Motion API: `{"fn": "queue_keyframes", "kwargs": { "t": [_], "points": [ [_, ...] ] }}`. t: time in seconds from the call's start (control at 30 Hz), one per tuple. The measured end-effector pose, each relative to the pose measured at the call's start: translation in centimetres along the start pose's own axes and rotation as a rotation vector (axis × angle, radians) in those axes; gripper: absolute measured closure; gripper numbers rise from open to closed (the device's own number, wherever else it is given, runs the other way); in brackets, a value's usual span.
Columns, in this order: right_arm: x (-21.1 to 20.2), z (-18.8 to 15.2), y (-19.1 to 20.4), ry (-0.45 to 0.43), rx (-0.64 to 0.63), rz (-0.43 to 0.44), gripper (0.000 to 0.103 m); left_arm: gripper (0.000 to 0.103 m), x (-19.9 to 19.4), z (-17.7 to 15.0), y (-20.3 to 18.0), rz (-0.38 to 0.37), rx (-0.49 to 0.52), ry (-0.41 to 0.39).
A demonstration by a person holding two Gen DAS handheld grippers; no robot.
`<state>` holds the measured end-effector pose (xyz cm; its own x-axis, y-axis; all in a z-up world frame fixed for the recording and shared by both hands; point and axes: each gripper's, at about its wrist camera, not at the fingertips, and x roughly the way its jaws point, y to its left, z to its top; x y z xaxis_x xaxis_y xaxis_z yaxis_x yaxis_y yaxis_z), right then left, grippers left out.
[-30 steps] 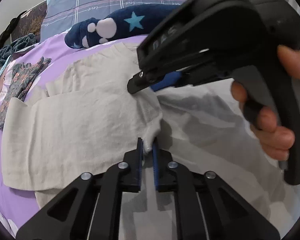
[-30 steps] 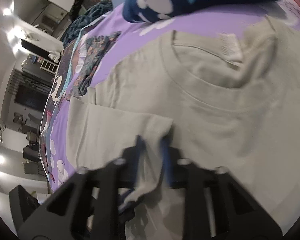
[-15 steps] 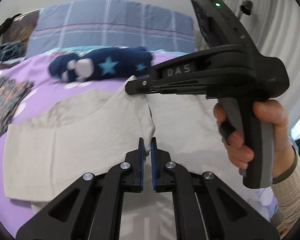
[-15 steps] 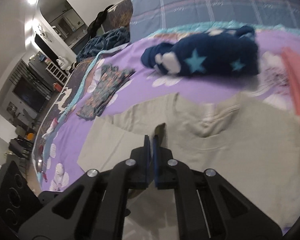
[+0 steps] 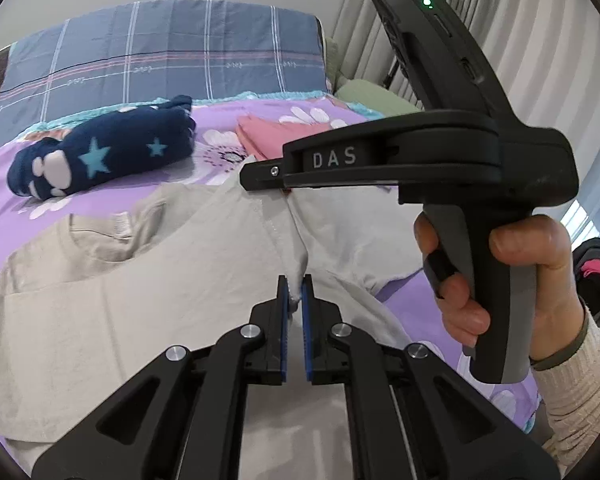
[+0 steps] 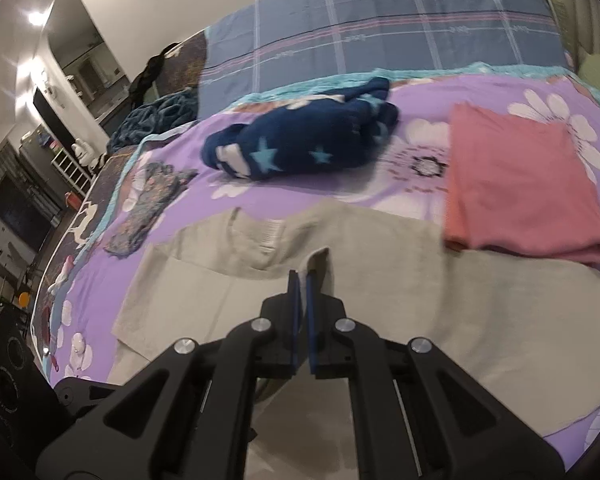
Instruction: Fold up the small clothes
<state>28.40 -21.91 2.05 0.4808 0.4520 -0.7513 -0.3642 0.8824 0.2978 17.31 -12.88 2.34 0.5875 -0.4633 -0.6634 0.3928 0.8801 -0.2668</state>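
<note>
A beige T-shirt [image 5: 120, 292] lies spread on the purple floral bedspread [image 5: 100, 196], neck toward the pillows. My left gripper [image 5: 295, 286] is shut on a raised edge of the shirt near its middle. My right gripper [image 6: 301, 278] is shut on another bit of the same edge, further toward the collar; its body [image 5: 420, 160] shows in the left wrist view, held by a hand. The shirt [image 6: 440, 300] is lifted in a ridge between the two grippers.
A folded pink garment [image 6: 520, 184] lies at the shirt's far right corner. A navy star-patterned fleece bundle [image 6: 300, 148] lies beyond the collar. A dark patterned garment [image 6: 148, 204] lies at the left. A plaid pillow [image 5: 160, 52] is at the head.
Both grippers have lifted the pinched shirt edge and carried it toward the right, and the views have tilted up toward the pillows. The folded pink garment has come into view.
</note>
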Motion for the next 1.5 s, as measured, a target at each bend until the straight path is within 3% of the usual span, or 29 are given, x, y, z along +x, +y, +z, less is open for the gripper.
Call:
{"fn": "queue_keyframes", "kwargs": {
  "t": [0.33, 0.47, 0.67, 0.8, 0.97, 1.03, 1.1, 1.33, 1.4, 1.5],
  "points": [
    [1.3, -2.2, -4.6, 0.021, 0.075, -0.013, 0.099, 0.097, 4.4, -1.4, -1.6, -0.006, 0.022, 0.093],
    [2.3, -2.9, -5.6, 0.027, 0.068, -0.074, 0.099, 0.097, 6.6, -2.2, -1.1, 0.011, 0.015, 0.143],
    [2.8, -4.5, -7.7, 0.052, 0.129, -0.072, 0.099, 0.088, 7.1, -3.1, 0.0, 0.006, -0.034, 0.179],
    [2.4, -5.1, -6.6, 0.046, 0.091, -0.067, 0.095, 0.088, 6.4, -3.3, -0.6, -0.004, -0.018, 0.18],
    [3.2, -5.6, -5.0, 0.082, 0.056, -0.032, 0.078, 0.085, 6.8, -4.0, -1.8, -0.025, 0.019, 0.199],
    [4.0, -6.3, -5.0, 0.113, 0.063, -0.047, 0.073, 0.078, 6.7, -4.5, -1.6, 0.001, 0.031, 0.194],
    [4.8, -7.0, -5.1, 0.133, 0.051, -0.071, 0.073, 0.078, 6.5, -4.9, -0.8, 0.026, 0.023, 0.197],
    [2.9, -7.9, -4.4, 0.074, 0.032, -0.119, 0.07, 0.078, 7.0, -5.1, 3.2, 0.055, -0.128, 0.246],
    [0.2, -7.9, -5.2, 0.002, 0.033, -0.178, 0.052, 0.078, 6.7, -5.0, 3.3, 0.056, -0.138, 0.239],
    [-4.2, -8.0, -7.8, -0.114, 0.034, -0.335, 0.044, 0.078, 5.8, -4.7, 2.5, 0.046, -0.116, 0.209]
  ]
}}
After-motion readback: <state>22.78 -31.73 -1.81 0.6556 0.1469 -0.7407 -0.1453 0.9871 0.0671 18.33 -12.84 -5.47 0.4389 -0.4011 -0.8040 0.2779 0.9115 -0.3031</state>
